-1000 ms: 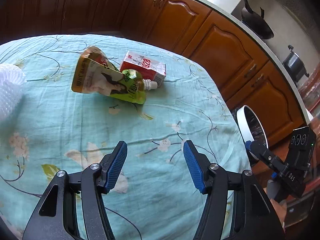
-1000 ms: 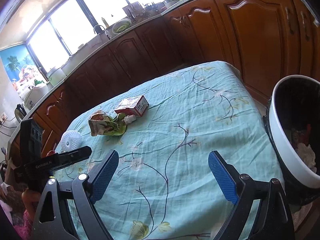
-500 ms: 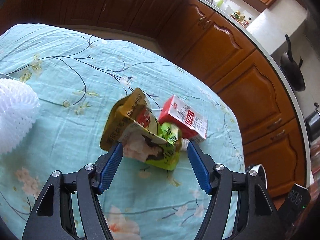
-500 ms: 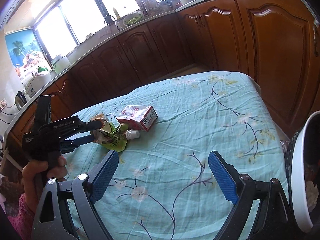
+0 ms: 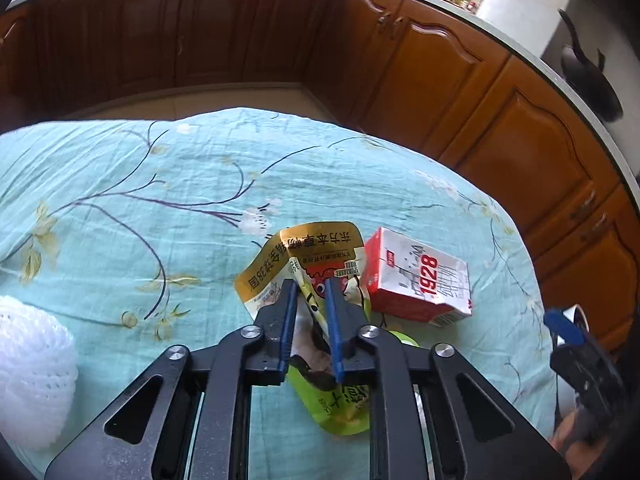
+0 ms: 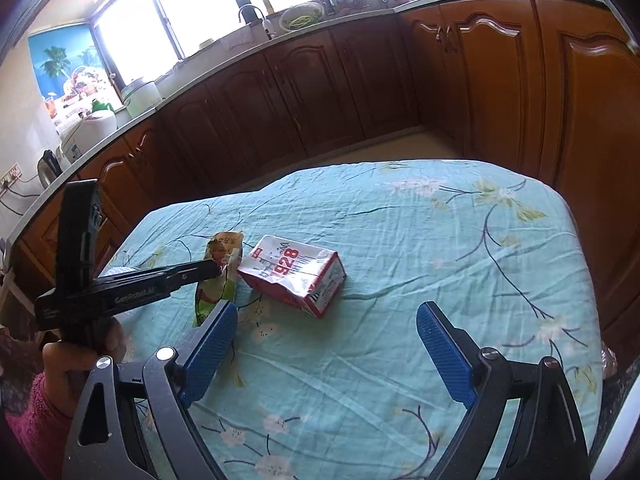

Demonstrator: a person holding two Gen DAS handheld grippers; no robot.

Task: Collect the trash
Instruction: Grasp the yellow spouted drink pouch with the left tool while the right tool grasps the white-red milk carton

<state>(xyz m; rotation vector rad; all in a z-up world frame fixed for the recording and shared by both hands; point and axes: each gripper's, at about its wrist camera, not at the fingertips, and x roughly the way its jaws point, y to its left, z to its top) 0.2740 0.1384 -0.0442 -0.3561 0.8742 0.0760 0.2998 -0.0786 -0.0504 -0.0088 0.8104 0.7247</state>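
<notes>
Left claw (image 5: 311,286) is closing on the crumpled yellow-green pouch (image 5: 316,248), its blue pads pinching the wrapper's middle while the pouch lies on the flowered counter (image 5: 160,184), touching the red-and-white 1928 carton (image 5: 416,276). Right claw (image 6: 326,334) hovers spread wide, nothing between its fingers, aimed toward that carton (a likely second pick). So this looks like the grab step for the first scrap. Next, I'd judge, a clean lift without dragging the carton, then a carry to wherever the trash goes.
</notes>
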